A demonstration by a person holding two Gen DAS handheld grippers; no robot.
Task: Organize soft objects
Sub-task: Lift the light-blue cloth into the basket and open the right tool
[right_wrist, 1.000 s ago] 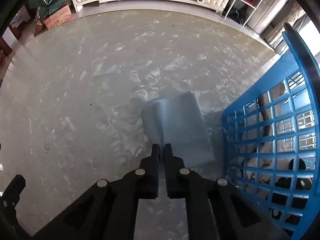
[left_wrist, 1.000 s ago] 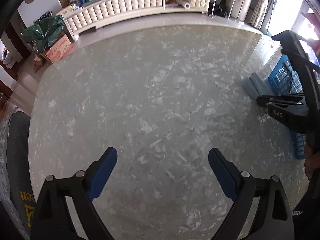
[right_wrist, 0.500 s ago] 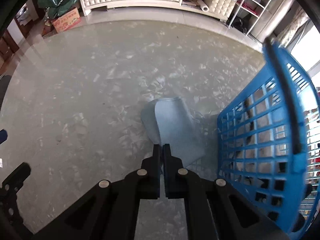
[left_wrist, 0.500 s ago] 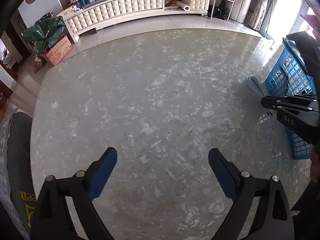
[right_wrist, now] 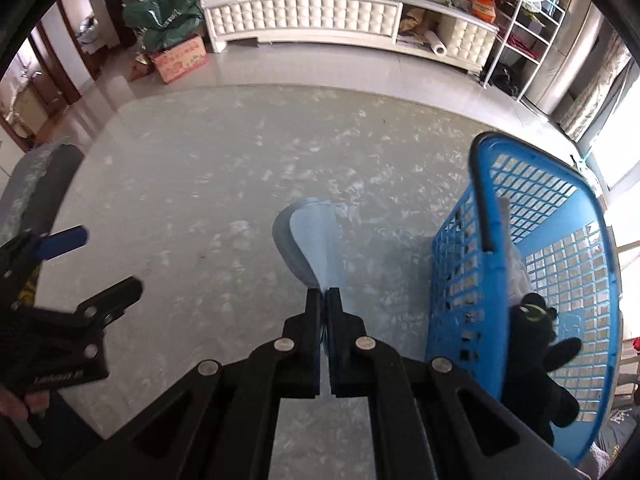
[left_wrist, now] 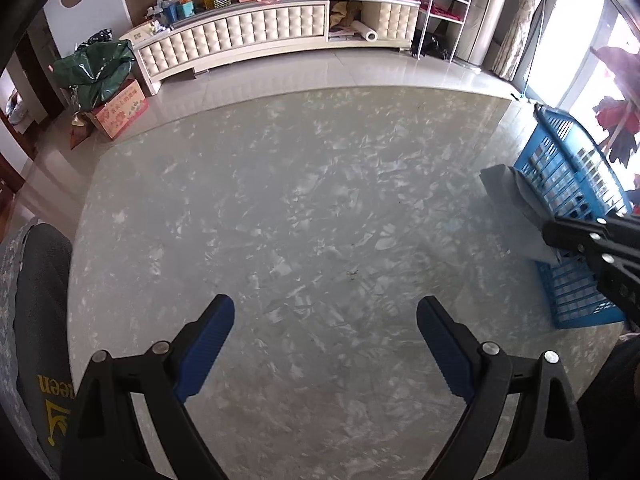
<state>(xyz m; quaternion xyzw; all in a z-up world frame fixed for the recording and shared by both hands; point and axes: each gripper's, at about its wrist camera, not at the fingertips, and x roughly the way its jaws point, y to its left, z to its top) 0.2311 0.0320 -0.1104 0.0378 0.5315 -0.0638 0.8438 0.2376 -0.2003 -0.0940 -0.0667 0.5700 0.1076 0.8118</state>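
My right gripper (right_wrist: 324, 292) is shut on the near edge of a folded grey-blue cloth (right_wrist: 310, 240) and holds it lifted above the marble table, just left of a blue plastic basket (right_wrist: 540, 216). The cloth droops forward in a curl. The basket holds a black plush toy (right_wrist: 536, 332) and a pale soft item. In the left wrist view the cloth (left_wrist: 510, 196) hangs beside the basket (left_wrist: 572, 184), and the right gripper (left_wrist: 550, 232) shows at the right edge. My left gripper (left_wrist: 324, 320) is open and empty over the table's near middle.
The round marble table (left_wrist: 300, 208) fills both views. A dark chair back (left_wrist: 36, 300) stands at its left edge. Beyond the table are a tufted white cabinet (left_wrist: 256, 36), a cardboard box (left_wrist: 120, 110) with a green bag, and a wire shelf (left_wrist: 444, 4).
My right gripper has lifted the cloth off the table, so it now hangs curled from the jaws, with the basket's inside coming into view. The left gripper stays open and has pulled back slightly.
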